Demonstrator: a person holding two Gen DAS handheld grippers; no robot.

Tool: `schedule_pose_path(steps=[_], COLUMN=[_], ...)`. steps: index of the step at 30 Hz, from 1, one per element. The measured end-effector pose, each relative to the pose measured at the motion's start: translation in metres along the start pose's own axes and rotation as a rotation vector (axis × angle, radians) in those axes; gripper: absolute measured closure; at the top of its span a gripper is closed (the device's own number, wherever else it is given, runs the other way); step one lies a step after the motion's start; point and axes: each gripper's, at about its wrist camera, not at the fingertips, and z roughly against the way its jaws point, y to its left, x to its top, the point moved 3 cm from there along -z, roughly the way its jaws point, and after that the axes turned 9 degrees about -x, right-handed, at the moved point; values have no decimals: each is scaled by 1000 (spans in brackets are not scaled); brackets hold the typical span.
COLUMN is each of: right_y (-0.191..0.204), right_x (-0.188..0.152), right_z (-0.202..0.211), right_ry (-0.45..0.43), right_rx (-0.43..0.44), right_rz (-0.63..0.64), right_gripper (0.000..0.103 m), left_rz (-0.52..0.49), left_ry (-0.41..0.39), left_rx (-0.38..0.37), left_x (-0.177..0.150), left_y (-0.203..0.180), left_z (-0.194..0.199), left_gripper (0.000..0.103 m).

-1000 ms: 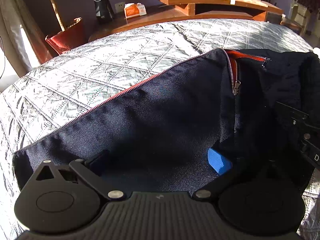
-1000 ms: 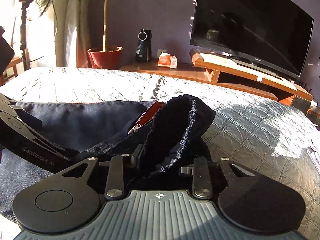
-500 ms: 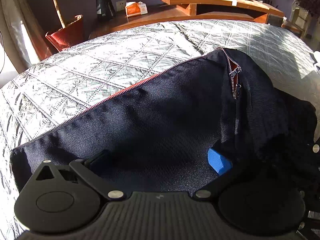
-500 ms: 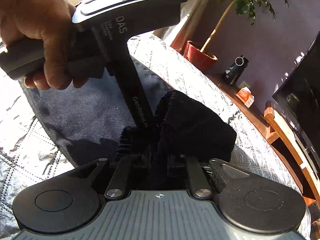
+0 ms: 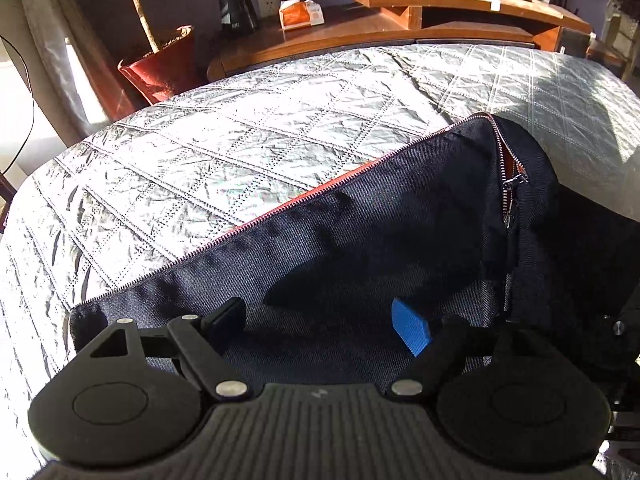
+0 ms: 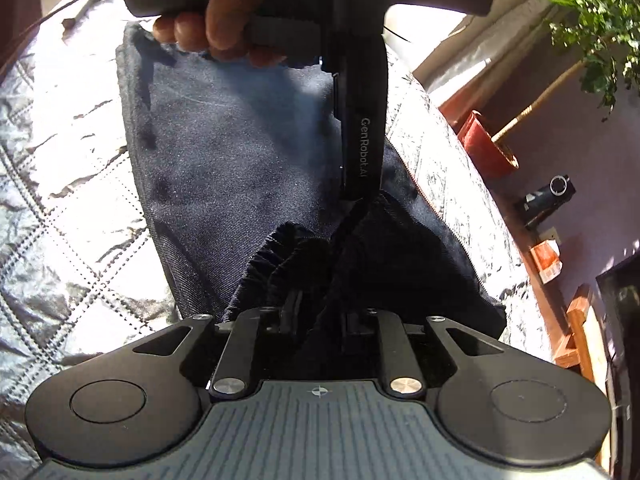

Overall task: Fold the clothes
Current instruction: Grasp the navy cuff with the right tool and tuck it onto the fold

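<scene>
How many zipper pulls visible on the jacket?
1: a silver metal zipper pull hangs by the orange lining, at the far right corner of the dark navy denim jacket. Folds may hide others.

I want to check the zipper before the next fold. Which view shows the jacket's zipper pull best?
The left wrist view: the zipper pull hangs in plain sight by the orange lining of the jacket. The right wrist view shows only a thin stretch of the zipper edge; no pull is visible.

We see a silver quilted bedspread (image 5: 248, 160), a red plant pot (image 5: 160, 68) near a black speaker (image 5: 234, 10), an orange tissue box (image 5: 300, 14) on a wooden TV stand (image 5: 440, 4), and green leaves (image 6: 592, 20).
</scene>
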Motion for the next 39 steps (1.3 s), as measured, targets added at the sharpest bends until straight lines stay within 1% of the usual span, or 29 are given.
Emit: schedule_pose_path(steps=[1, 2, 3, 5, 8, 9, 11, 14, 16, 17, 21, 26, 28, 29, 30, 31, 32, 33, 34, 36, 37, 39], right_y=[0, 0, -1, -1, -2, 0, 3, 3, 0, 1, 20, 3, -3, -6, -7, -9, -10, -11, -12, -19, -28, -51], right_x=[2, 3, 5, 8, 13, 13, 13, 12, 11, 10, 10, 18, 21, 21, 21, 19, 18, 16, 14, 9, 5, -5], right_z=[1, 2, 4, 6, 10, 9, 12, 19, 17, 12, -7, -18, -22, -23, -23, -22, -21, -19, -18, -14, -11, -9], right_ry=[-6, -13, -19, -31, -50, -52, -67, -99, -66, -35, 55, 117, 138, 143, 145, 141, 137, 134, 130, 113, 104, 88], right_rx=[9, 17, 26, 43, 69, 70, 44, -1, -47, -56, -48, -60, -60, -48, -41, -39, -38, -37, -36, -42, -26, 20], right_rz=[9, 18, 27, 45, 72, 88, 103, 98, 94, 107, 177, 49, -3, -30, -56, -80, -104, -127, -151, -210, -286, -485], right_gripper=[68, 56, 37, 11, 11, 14, 19, 18, 17, 17, 16, 16, 18, 27, 40, 45, 54, 58, 59, 65, 67, 76], left_rz=[5, 12, 21, 44, 75, 78, 73, 61, 65, 62, 34, 48, 53, 52, 49, 47, 45, 44, 44, 45, 45, 41], left_ry=[-10, -19, -28, -50, -82, -90, -99, -101, -104, -107, -107, -112, -117, -119, -118, -118, -118, -119, -121, -123, -122, -122], left_rx=[2, 5, 10, 16, 15, 15, 14, 13, 11, 9, 3, 11, 10, 9, 8, 7, 5, 4, 3, 2, 2, 0], left_x=[2, 4, 8, 12, 16, 17, 18, 19, 21, 21, 21, 21, 21, 21, 21, 22, 22, 22, 22, 23, 23, 22], left_y=[2, 5, 9, 16, 23, 23, 23, 21, 19, 17, 10, 14, 15, 15, 14, 14, 13, 12, 12, 12, 11, 10], left_z=[4, 7, 10, 18, 28, 31, 34, 35, 34, 34, 35, 36, 38, 38, 38, 38, 38, 39, 39, 40, 40, 40], left_gripper=[26, 26, 26, 26, 26, 26, 26, 26, 26, 26, 26, 26, 26, 26, 26, 26, 26, 26, 26, 26, 26, 26])
